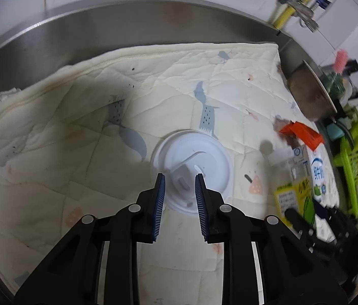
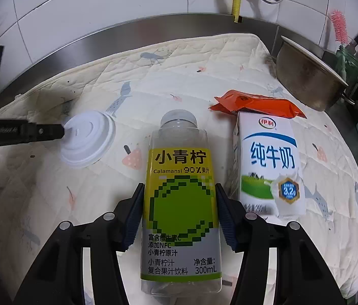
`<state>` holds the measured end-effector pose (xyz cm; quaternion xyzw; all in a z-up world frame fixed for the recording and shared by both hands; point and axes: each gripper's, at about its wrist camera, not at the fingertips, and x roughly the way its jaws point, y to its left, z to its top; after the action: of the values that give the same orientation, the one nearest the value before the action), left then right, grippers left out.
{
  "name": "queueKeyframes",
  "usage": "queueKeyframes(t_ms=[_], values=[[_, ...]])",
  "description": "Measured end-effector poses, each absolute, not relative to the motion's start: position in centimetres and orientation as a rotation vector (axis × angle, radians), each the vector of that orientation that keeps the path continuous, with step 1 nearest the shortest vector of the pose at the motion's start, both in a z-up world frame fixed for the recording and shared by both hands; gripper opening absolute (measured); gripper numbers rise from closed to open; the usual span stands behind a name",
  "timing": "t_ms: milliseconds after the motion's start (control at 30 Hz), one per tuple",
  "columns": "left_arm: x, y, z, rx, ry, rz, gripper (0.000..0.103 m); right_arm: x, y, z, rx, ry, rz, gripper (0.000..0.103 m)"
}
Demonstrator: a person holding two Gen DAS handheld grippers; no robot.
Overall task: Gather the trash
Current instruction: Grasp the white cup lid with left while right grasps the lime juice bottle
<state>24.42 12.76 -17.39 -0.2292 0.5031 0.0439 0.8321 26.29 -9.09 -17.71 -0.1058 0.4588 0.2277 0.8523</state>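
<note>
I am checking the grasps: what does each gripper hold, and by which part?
Right gripper: calamansi juice bottle, jaws on its labelled middle. Left gripper: nothing, jaws open over the white cup lid.

We see a cream quilted cloth (image 2: 179,76) printed with grey-blue birds and pink strawberries. On it lie a plain white lid (image 1: 191,162), a clear bottle (image 2: 180,203) with a yellow-green label showing a pixelated green lime, a white milk carton (image 2: 270,162) with blue characters and a green meadow band, and, farther off, an orange wrapper (image 2: 255,103)
</note>
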Motion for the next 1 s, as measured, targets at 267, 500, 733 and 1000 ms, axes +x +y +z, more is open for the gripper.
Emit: queueKeyframes(t_ms=[267,500,733,1000], values=[[25.3,12.7,-18.2,-0.524,1.099,0.107,0.024,25.3,-10.1,-17.0,-0.194,0.957,0.470,0.052],[25.6,13.4,-18.6,-0.578,1.107,0.122,0.022,24.0,-11.0,-16.3,-0.176,0.944,0.466,0.052],[24.8,13.5,-18.2,-0.574,1.097,0.100,0.014,21.9,-12.6,-14.8,-0.149,0.912,0.455,0.052],[22.0,12.3,-16.7,-0.571,1.078,0.022,0.001,18.3,-15.9,-12.9,-0.078,0.882,0.433,0.052]])
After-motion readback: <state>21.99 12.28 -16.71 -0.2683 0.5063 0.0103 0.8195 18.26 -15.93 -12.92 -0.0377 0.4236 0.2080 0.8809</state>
